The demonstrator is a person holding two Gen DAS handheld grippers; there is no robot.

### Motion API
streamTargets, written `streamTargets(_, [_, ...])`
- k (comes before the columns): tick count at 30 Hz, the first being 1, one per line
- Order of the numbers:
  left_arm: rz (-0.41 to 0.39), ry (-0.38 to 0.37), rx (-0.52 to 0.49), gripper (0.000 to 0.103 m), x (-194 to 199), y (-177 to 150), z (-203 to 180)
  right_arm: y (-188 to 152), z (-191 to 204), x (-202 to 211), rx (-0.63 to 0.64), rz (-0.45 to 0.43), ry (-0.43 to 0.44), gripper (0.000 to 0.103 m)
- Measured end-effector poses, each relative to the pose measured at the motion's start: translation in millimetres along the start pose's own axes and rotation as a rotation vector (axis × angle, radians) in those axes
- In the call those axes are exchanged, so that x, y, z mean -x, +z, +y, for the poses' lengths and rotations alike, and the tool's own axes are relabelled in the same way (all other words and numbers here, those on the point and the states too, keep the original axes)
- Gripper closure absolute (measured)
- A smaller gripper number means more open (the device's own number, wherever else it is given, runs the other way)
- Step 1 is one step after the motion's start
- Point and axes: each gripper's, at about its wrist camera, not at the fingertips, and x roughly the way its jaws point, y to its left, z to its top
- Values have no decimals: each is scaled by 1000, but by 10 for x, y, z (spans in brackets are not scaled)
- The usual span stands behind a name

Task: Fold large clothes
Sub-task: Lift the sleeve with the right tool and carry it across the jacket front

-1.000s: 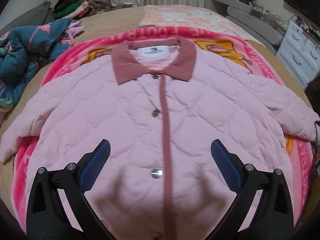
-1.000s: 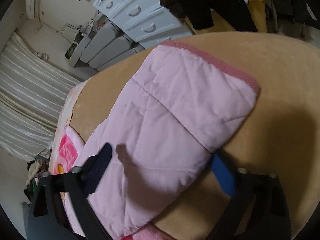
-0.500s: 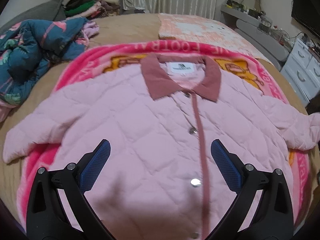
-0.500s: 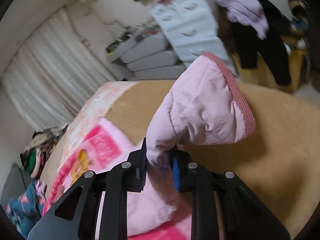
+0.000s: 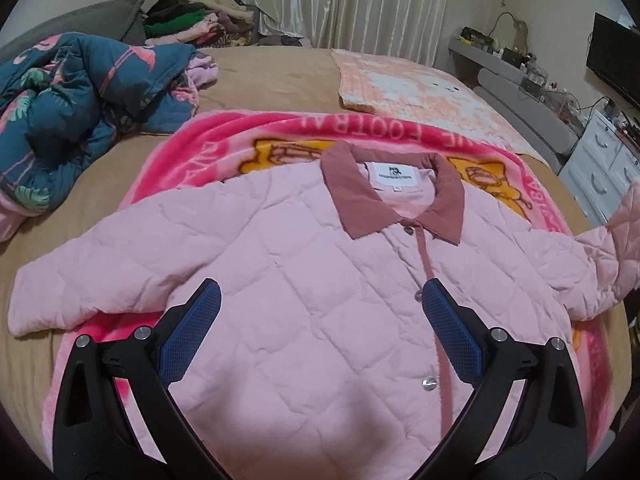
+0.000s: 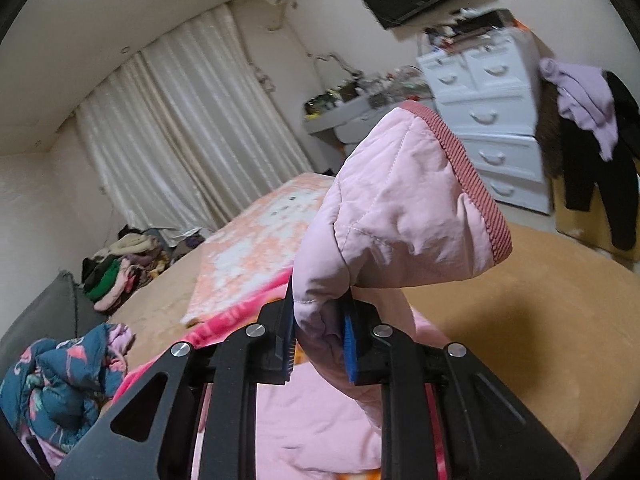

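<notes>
A pink quilted jacket (image 5: 304, 280) with a dusty-red collar and button placket lies face up on a pink blanket (image 5: 248, 136) on the bed. My left gripper (image 5: 320, 332) is open and empty, hovering above the jacket's lower front. My right gripper (image 6: 320, 340) is shut on the jacket's right sleeve (image 6: 400, 208), near its red ribbed cuff, and holds it lifted off the bed. The raised sleeve also shows in the left wrist view (image 5: 616, 248) at the far right. The jacket's other sleeve (image 5: 72, 292) lies flat at the left.
A crumpled blue flamingo-print quilt (image 5: 72, 96) lies at the left of the bed. A peach blanket (image 5: 412, 84) lies beyond the jacket. A clothes pile (image 5: 192, 20) sits by the curtains. White drawers (image 6: 492, 120) stand to the right of the bed.
My right gripper closed on the right sleeve and lifted it up off the bed. My left gripper drew back and to the left over the jacket, staying open.
</notes>
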Motion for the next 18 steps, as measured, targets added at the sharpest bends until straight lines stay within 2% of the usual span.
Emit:
streamTargets(6, [-52,-5,21,9,94,31,244,32,583,76,67,-9,46,85])
streamTargets(18, [-55,-46,74,9,99,21,664,-144,1351,30,166,9,107,86])
